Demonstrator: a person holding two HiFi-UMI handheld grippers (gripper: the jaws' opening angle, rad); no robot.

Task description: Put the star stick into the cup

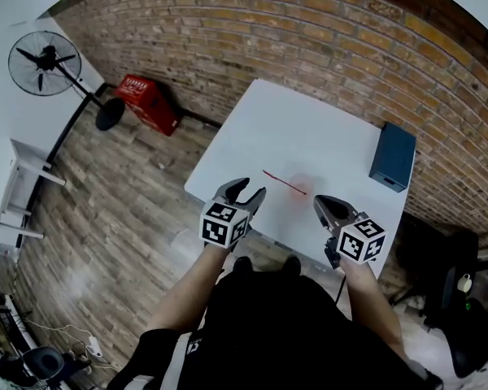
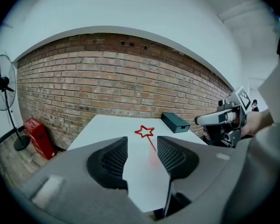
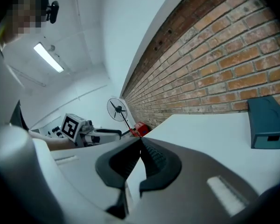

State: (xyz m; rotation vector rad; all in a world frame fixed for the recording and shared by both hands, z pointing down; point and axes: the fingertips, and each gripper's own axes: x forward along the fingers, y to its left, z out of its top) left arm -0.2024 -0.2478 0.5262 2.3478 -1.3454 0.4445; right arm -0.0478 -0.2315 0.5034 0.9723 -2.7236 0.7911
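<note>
A thin red star stick [image 1: 283,182] lies flat on the white table [image 1: 309,128], its star end [image 2: 145,132] pointing towards the brick wall. A faint pink, see-through shape [image 1: 302,187] sits at the stick's near end; I cannot tell whether it is the cup. My left gripper [image 1: 250,192] hovers at the table's near edge, short of the stick, open with nothing between its jaws [image 2: 142,146]. My right gripper [image 1: 320,203] hangs to the right of the stick, shut and empty [image 3: 140,143].
A dark blue box [image 1: 393,156] stands at the table's right side near the wall. Left of the table, on the wooden floor, are a red crate [image 1: 149,104] and a standing fan [image 1: 45,62]. The brick wall runs behind the table.
</note>
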